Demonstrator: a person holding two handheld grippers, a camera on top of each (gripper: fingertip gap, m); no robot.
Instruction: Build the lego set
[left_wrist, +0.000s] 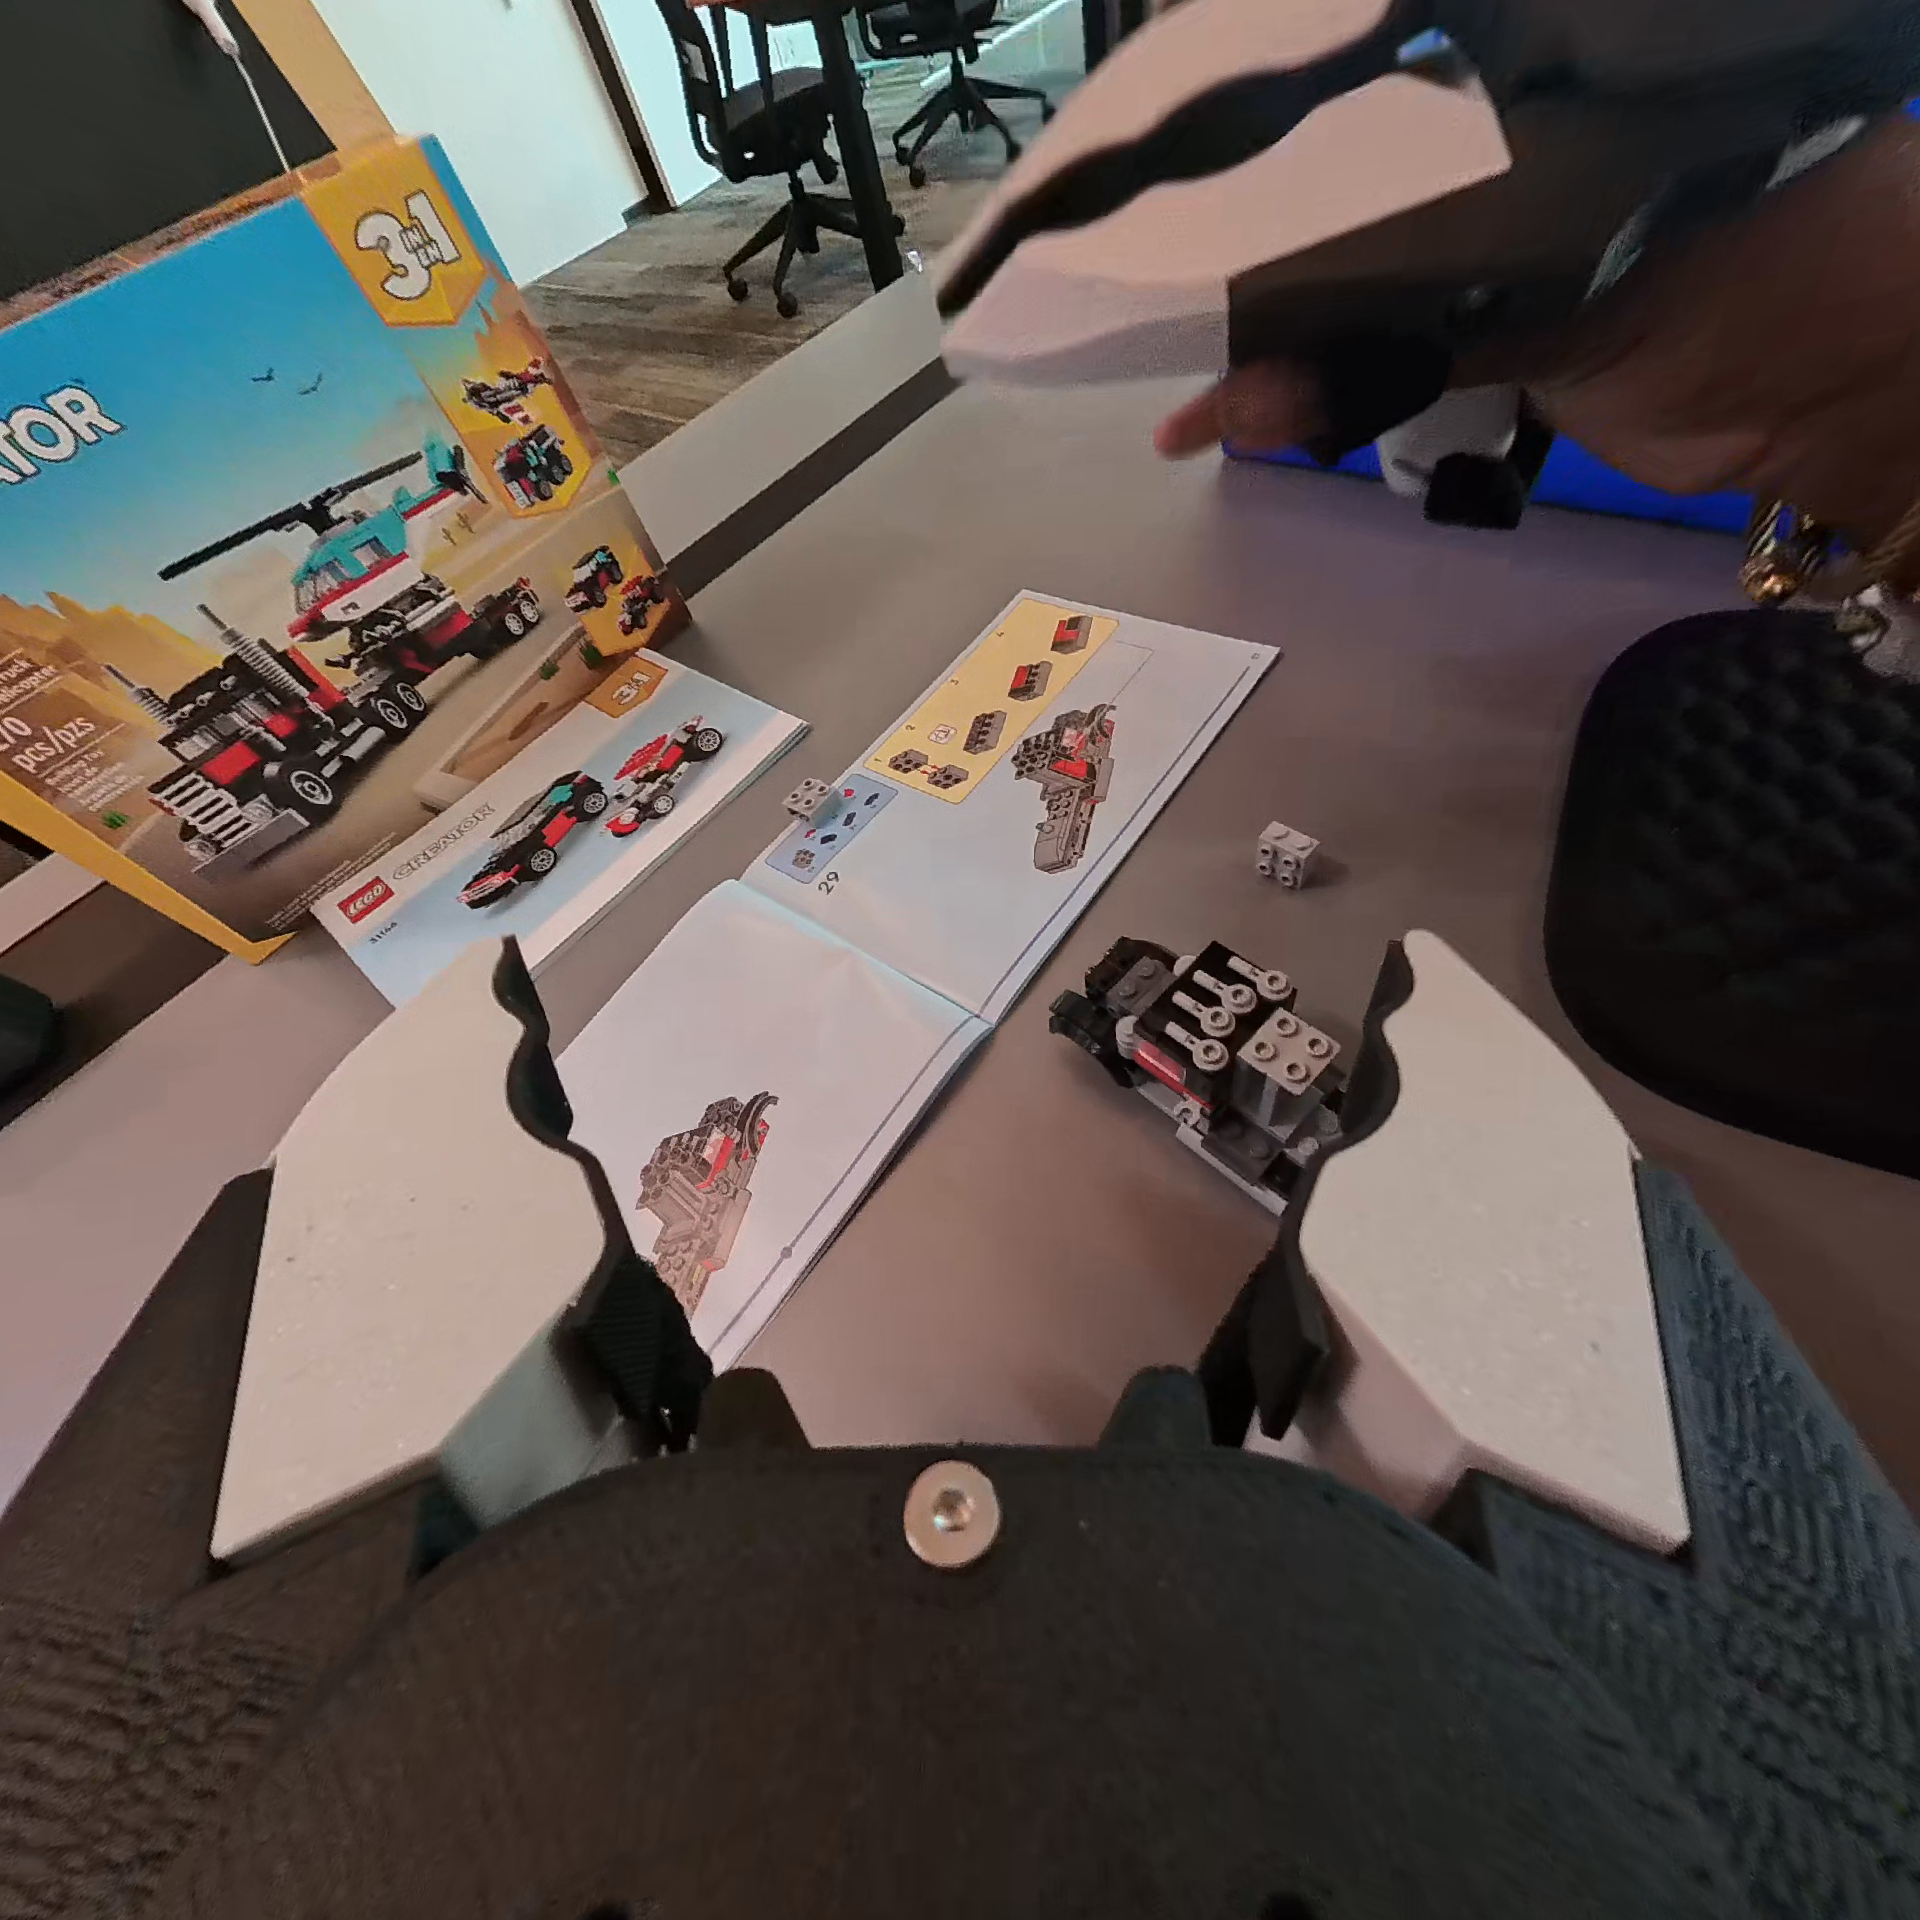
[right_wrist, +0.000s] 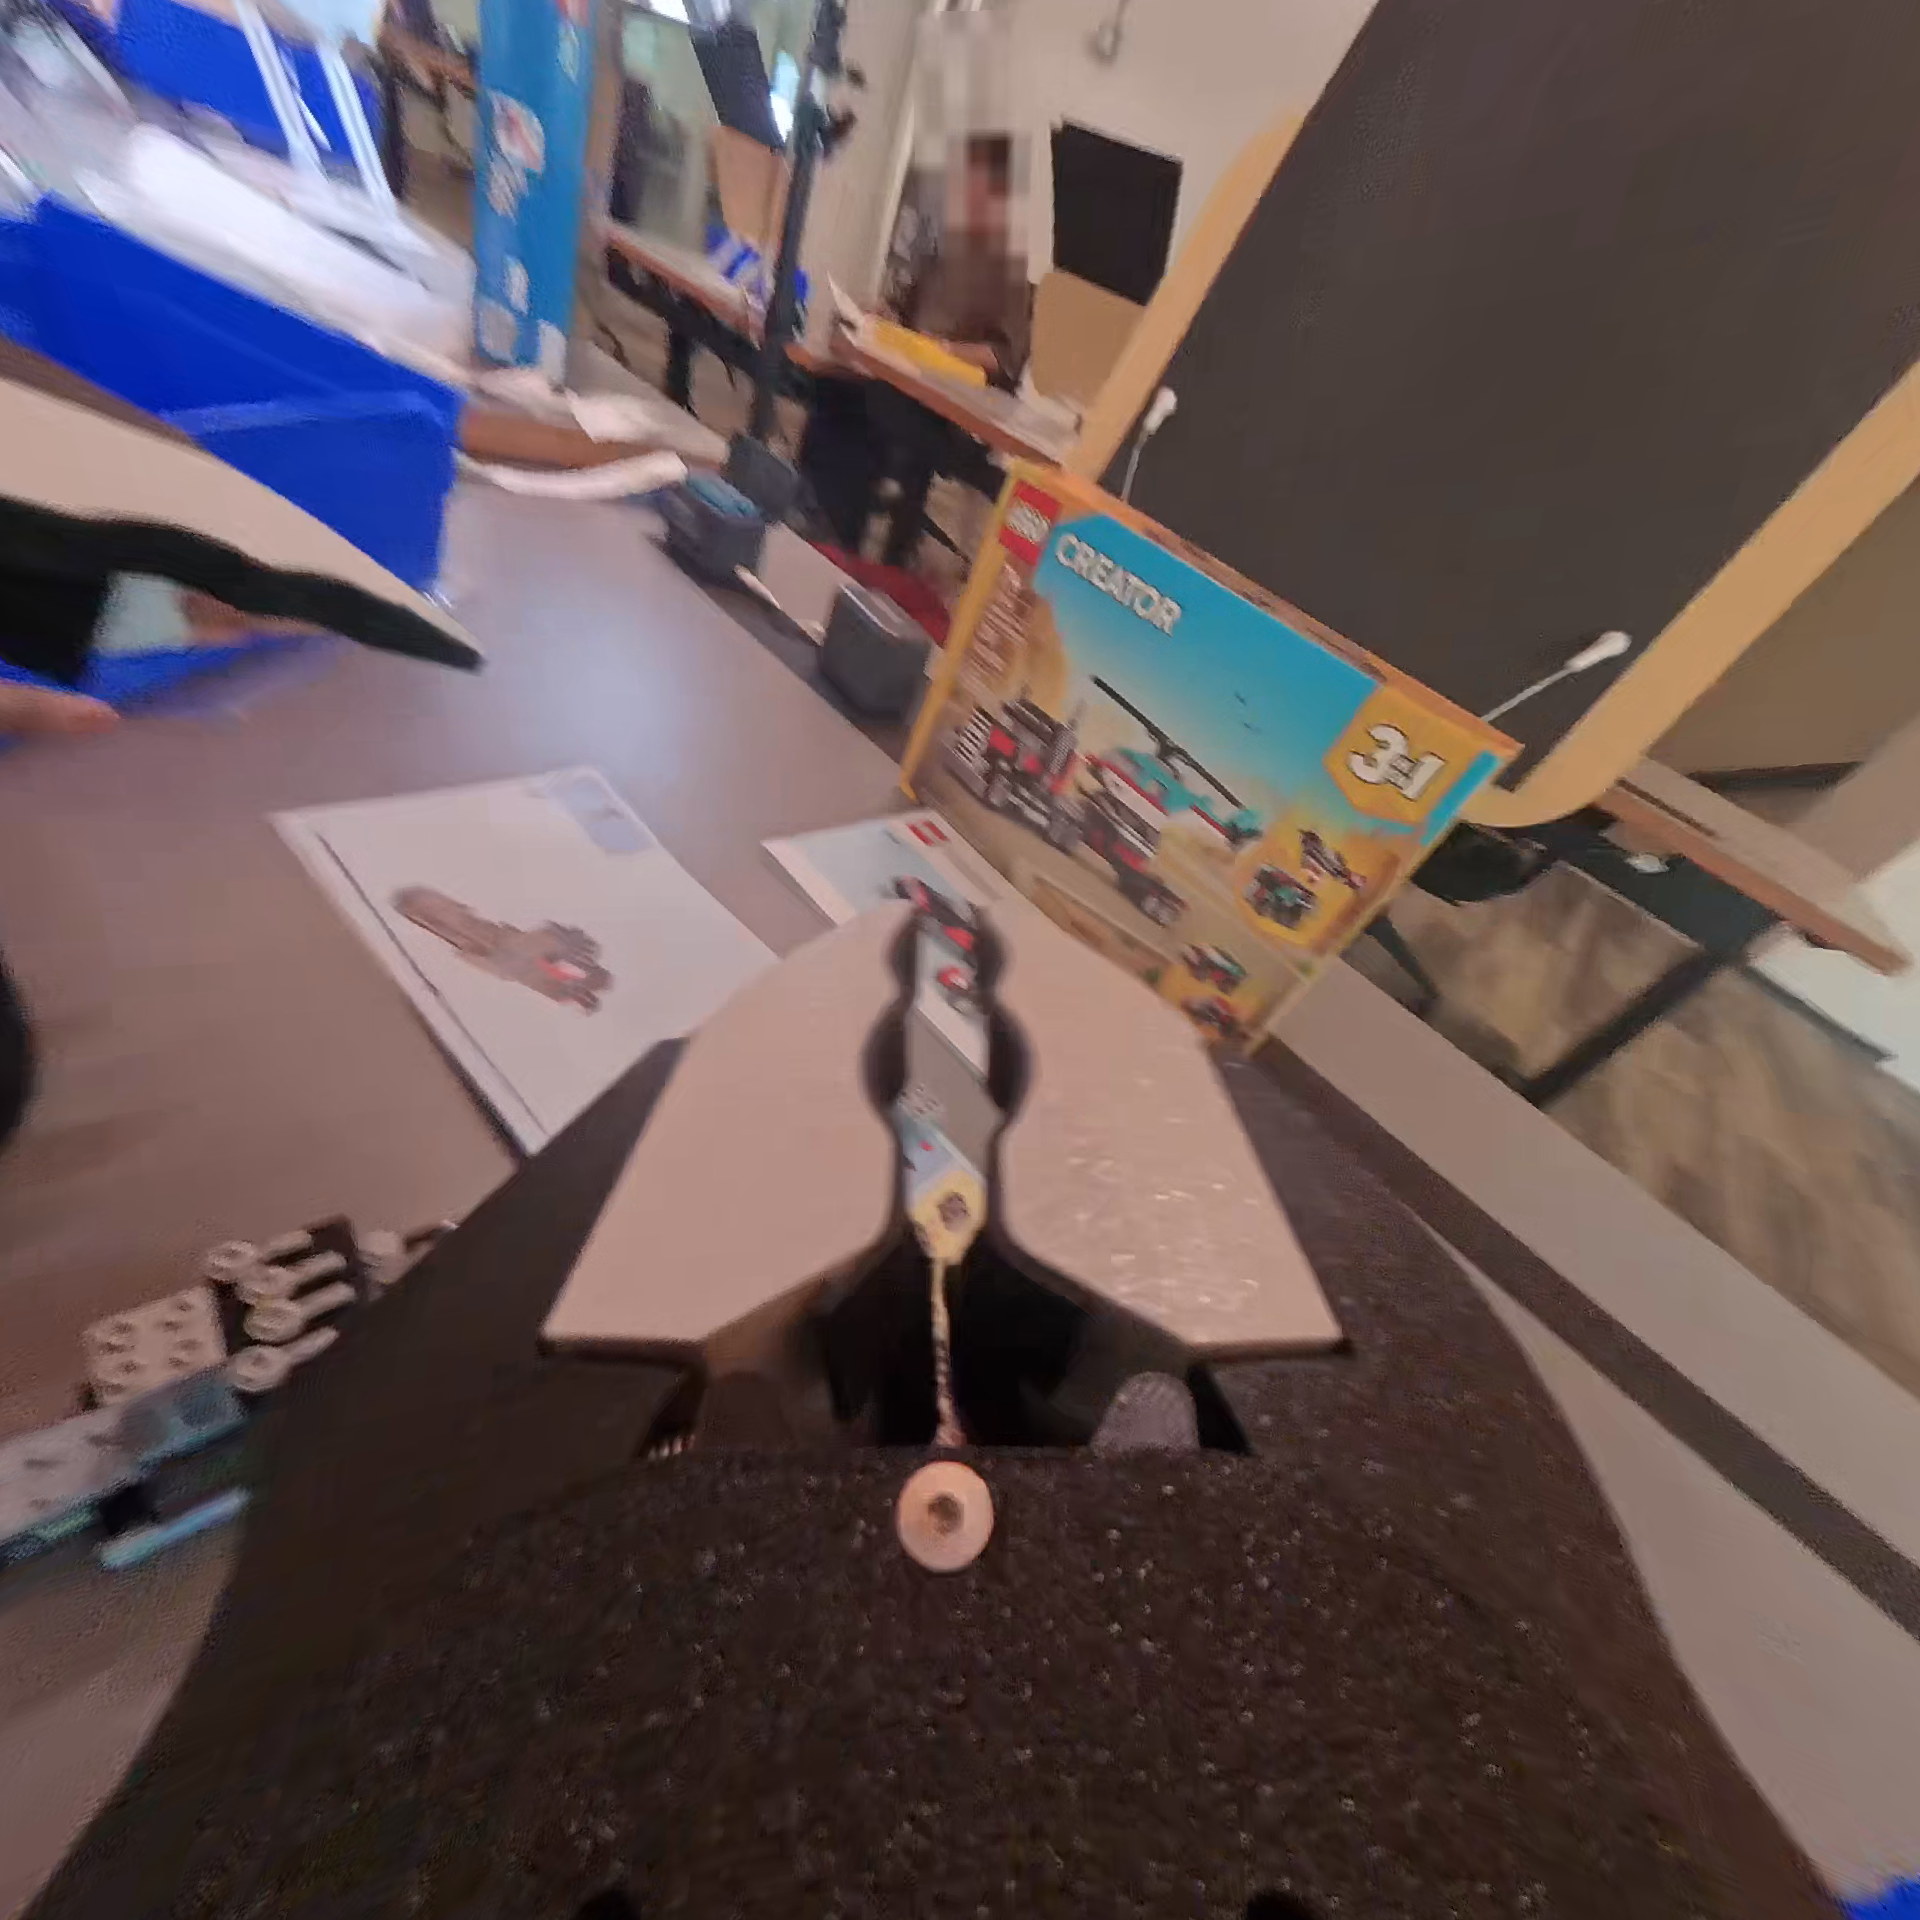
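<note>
A partly built black, grey and red lego model (left_wrist: 1205, 1049) lies on the grey table (left_wrist: 1091, 1299), just inside the right finger of my left gripper (left_wrist: 951, 966), which is open and empty. The model also shows blurred in the right wrist view (right_wrist: 208, 1330). One small grey brick (left_wrist: 1286, 854) lies loose beyond the model. Another small grey brick (left_wrist: 812, 798) rests on the open instruction booklet (left_wrist: 935, 852). My right gripper (right_wrist: 940, 920) is shut with nothing seen between its tips. It is held in the air over the table (left_wrist: 951, 312).
The lego box (left_wrist: 260, 582) stands at the back left, with a second booklet (left_wrist: 582, 821) in front of it. A black textured rounded object (left_wrist: 1745, 883) is at the right. A blue bin (right_wrist: 260, 343) sits farther back. Chairs and desks stand beyond the table edge. Spacing between my two grippers at the tips: around 12 centimeters. My left tips are roughly 12 centimeters from the small grey brick (left_wrist: 1286, 854).
</note>
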